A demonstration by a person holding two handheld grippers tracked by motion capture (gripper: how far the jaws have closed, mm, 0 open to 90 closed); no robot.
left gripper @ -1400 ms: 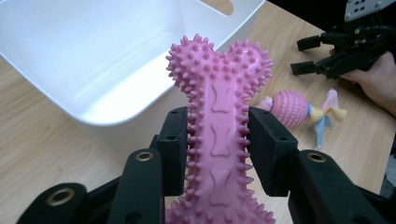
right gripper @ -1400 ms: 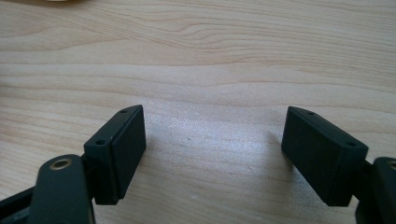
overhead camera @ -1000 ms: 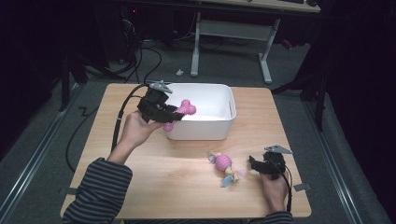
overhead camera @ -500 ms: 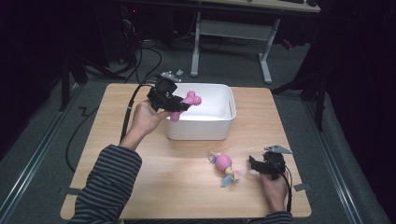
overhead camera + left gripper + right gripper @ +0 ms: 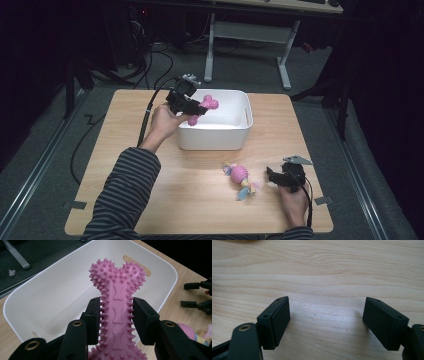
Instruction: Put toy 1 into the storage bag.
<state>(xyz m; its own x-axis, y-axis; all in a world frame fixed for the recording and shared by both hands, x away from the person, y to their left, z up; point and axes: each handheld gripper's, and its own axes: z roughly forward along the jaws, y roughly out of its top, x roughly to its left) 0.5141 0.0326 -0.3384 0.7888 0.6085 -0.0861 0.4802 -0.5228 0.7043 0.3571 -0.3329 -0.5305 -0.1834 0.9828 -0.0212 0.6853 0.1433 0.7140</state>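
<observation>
Nearest, at the lower right of the high view, the right gripper [image 5: 274, 176] rests low over the light wooden table [image 5: 165, 200], held by the person's right hand [image 5: 294, 202]. Its jaws stand wide apart with nothing between them; in the right gripper view the two black pads [image 5: 275, 321] frame bare wood grain only.

Just to the left of that gripper, near the lower centre of the high view, lies a pink ribbed ball toy with pastel fabric tails [image 5: 240, 177], flat on the table and apart from both grippers. The left gripper view catches its edge at the lower right corner [image 5: 187, 331].

At the lower left of the high view, a striped dark sleeve [image 5: 122, 200] runs up to the left hand [image 5: 162, 120], which carries the left gripper [image 5: 197, 107] at the upper centre of the frame.

The left gripper is clamped on a pink spiked rubber bone-shaped chew toy [image 5: 117, 302]. The left gripper view shows both pads pressing the shaft from either side, with the knobbed end projecting beyond them. Small bone shapes are embossed along the shaft; no lettering is legible.

Behind and below the toy sits a white rectangular plastic tub with slotted handles [image 5: 235, 137]. In the high view the bone toy [image 5: 202, 107] hangs over the tub's upper left rim. The left gripper view shows the tub's interior [image 5: 62, 297], and the other gripper's jaws at the right edge.
</observation>
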